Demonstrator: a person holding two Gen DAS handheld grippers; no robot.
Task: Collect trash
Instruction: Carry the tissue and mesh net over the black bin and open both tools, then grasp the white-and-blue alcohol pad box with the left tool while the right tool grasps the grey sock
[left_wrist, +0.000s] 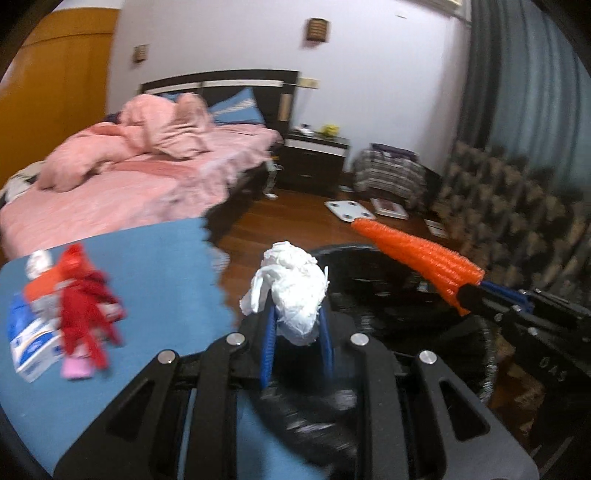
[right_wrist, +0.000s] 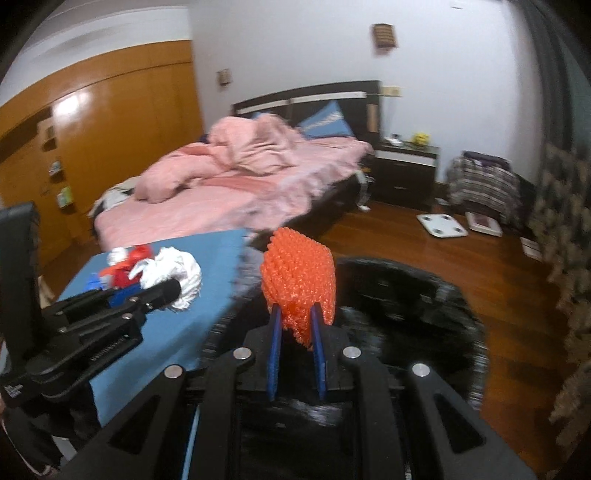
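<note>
My left gripper (left_wrist: 295, 317) is shut on a crumpled white tissue (left_wrist: 291, 284), held at the near rim of a black bin bag (left_wrist: 373, 280). My right gripper (right_wrist: 298, 317) is shut on a piece of orange foam netting (right_wrist: 299, 273), held over the same black bag (right_wrist: 399, 295). The netting also shows in the left wrist view (left_wrist: 417, 258), and the tissue in the right wrist view (right_wrist: 173, 277). More trash lies on the blue table (left_wrist: 159, 266): a red scrap (left_wrist: 85, 295), a blue and white packet (left_wrist: 29, 332) and a pink piece (left_wrist: 75, 367).
A bed with pink bedding (left_wrist: 147, 166) stands behind the table. A dark nightstand (left_wrist: 314, 158), a white scale (left_wrist: 351, 210) on the wood floor, a patterned sofa (left_wrist: 509, 206) and a wooden wardrobe (right_wrist: 92, 136) surround the area.
</note>
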